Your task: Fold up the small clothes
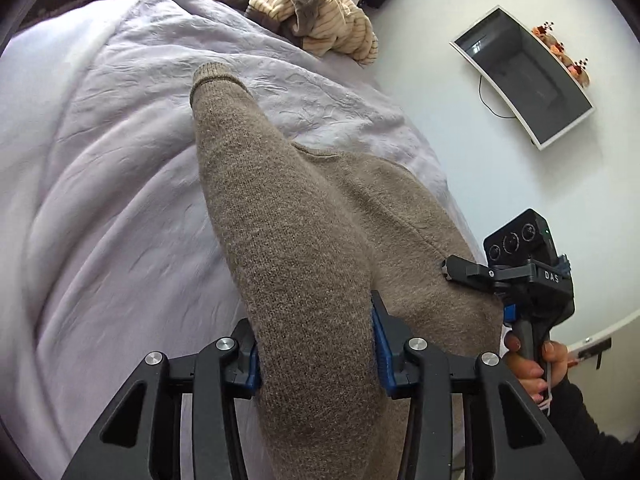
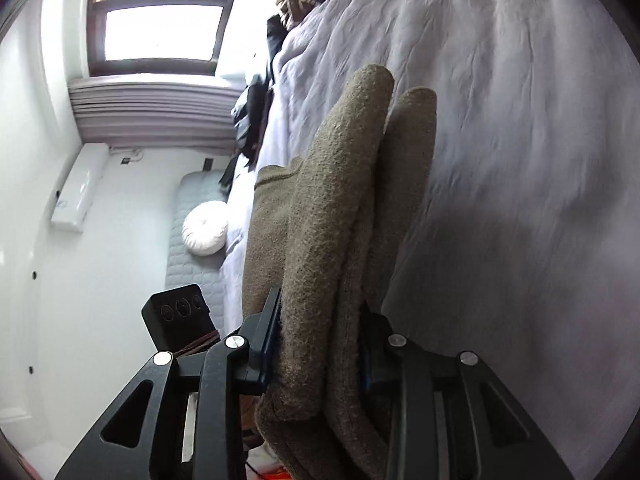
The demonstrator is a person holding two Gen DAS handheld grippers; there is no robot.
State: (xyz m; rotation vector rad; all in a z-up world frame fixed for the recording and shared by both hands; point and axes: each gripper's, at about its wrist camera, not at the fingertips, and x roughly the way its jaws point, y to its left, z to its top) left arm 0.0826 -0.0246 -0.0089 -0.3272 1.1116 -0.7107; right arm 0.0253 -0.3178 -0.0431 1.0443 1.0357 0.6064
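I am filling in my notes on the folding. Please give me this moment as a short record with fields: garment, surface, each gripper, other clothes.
garment: brown knit sweater, sleeves folded over its body
surface: pale lilac bedspread
left gripper: fingers closed on the sweater
right gripper: fingers closed on the sweater's folded layers
other clothes: striped beige pile at the bed's far end

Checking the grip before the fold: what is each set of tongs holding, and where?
Both tongs, left and right, pinch the brown knit sweater at bunched folds near its closest edge.
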